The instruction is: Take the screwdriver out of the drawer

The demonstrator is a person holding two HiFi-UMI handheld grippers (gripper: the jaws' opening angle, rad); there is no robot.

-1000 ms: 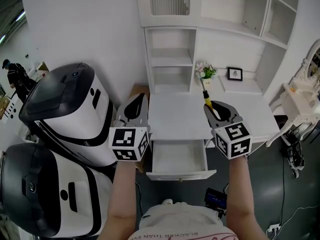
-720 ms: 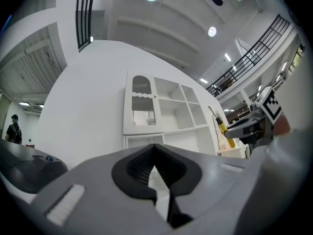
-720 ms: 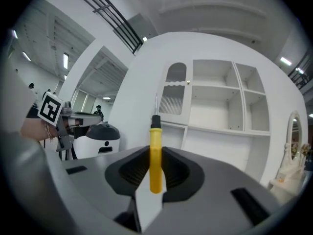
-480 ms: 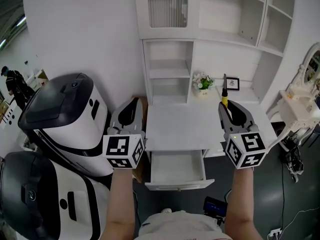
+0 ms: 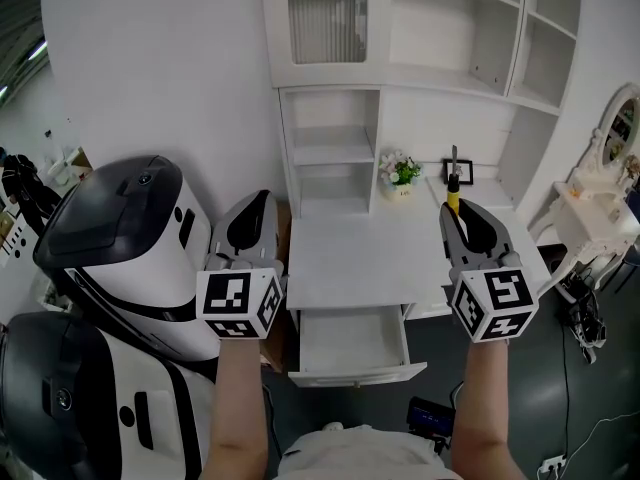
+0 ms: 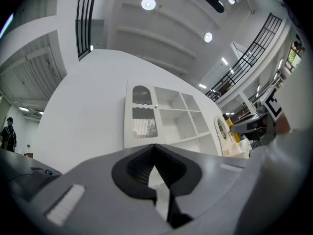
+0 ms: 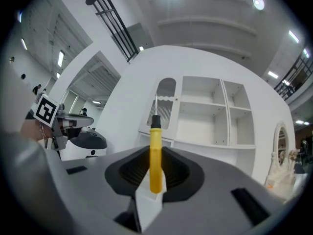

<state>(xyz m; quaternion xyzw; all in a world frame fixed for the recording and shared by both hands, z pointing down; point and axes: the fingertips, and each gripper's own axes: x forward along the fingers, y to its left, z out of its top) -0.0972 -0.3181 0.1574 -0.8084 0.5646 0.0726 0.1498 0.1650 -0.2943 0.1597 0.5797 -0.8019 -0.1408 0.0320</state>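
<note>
A screwdriver (image 5: 452,199) with a yellow handle and a thin metal shaft sticks up and forward out of my right gripper (image 5: 456,214), which is shut on the handle (image 7: 155,156). It hangs above the right part of the white desk top (image 5: 350,258). Below the desk top the drawer (image 5: 357,372) stands pulled out, and its inside looks bare. My left gripper (image 5: 254,206) is held level with the desk's left edge, its jaws together with nothing in them (image 6: 155,149). Both grippers point slightly upward at the shelf unit.
A white shelf unit (image 5: 330,148) rises behind the desk, with a small flower pot (image 5: 400,171) and a picture frame (image 5: 458,172) at its foot. Two large white-and-black machines (image 5: 120,238) stand at the left. A white dresser (image 5: 598,213) and cables (image 5: 588,308) are at the right.
Both grippers have risen. The right one carried the screwdriver up and a little to the right, away from the drawer. The head view has tilted up, showing more of the shelf unit.
</note>
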